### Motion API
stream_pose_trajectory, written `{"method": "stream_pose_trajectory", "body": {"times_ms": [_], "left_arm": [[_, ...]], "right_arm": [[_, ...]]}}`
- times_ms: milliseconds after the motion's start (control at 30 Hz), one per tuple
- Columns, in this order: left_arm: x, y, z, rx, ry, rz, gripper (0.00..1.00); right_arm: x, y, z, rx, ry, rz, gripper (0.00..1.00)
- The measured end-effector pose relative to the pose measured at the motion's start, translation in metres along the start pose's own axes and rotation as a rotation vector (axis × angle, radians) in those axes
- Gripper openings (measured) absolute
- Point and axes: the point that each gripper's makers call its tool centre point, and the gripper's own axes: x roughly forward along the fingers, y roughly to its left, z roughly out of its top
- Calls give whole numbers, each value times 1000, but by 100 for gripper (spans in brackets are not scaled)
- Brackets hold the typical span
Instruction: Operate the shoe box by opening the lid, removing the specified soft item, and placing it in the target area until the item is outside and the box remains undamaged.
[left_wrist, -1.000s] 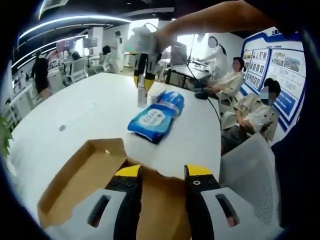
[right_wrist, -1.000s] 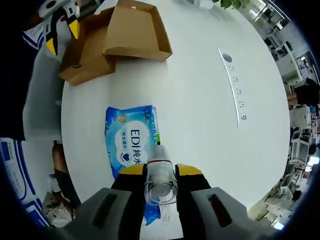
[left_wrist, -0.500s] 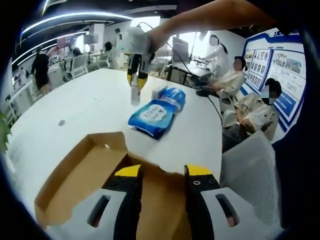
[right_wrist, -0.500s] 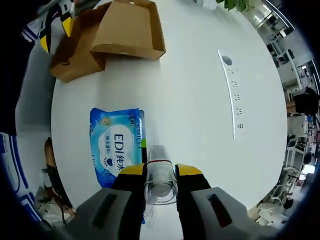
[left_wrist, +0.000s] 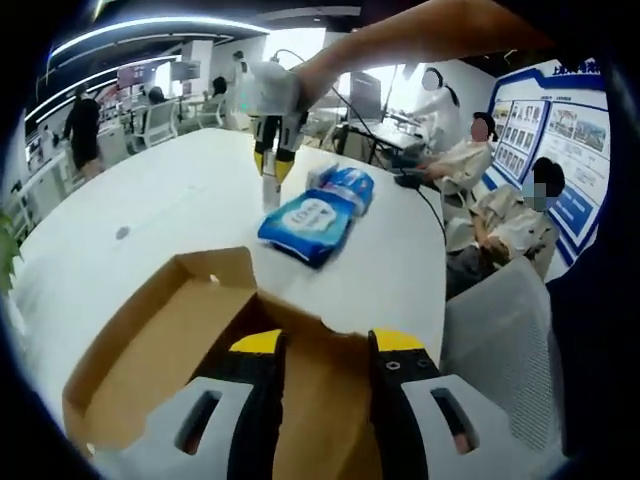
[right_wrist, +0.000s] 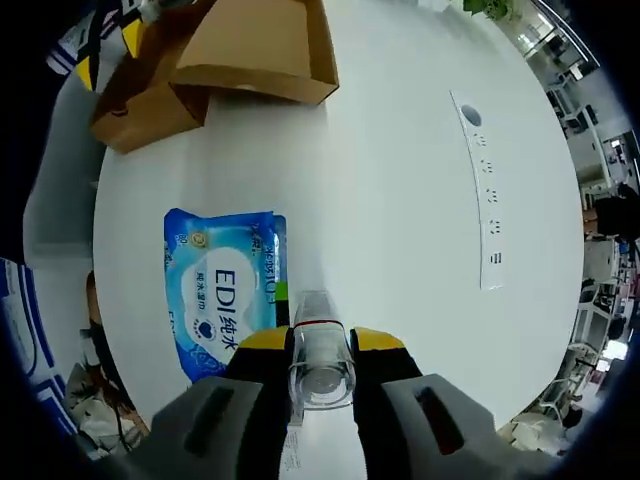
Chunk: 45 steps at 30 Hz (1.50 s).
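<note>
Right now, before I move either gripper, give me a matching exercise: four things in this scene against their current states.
Things:
1. cardboard shoe box
2. blue wet wipes pack
3. small clear bottle
4. left gripper

States:
A. clamped between the right gripper's jaws
B. lying flat on the white table
C. lid swung open
D. jaws apart, poised over the box

Pairs: 1-C, 2-B, 3-A, 4-D
</note>
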Motion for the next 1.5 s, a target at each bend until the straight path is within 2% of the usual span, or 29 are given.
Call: {"method": "stream_pose_trajectory", "body": {"times_ms": [233,600,1100,1367,1500], "left_arm": [[1,3,-1,-4,1,-3,32],[3,2,-5,-16,5,-14,31],[3,2,-5,-20,-3,-14,31],[3,1,-4,-14,-5,-9,30],[2,0,-3,-12,-9,-9,30]], "right_arm": [[4,4,5,3,0,15,20],[9,1,0,-8,9,25,20],[6,3,4,28,-7,30,22],[-1,2,7,43,-18,14,26],[-12,0,9,59,-37,-7,30]]}}
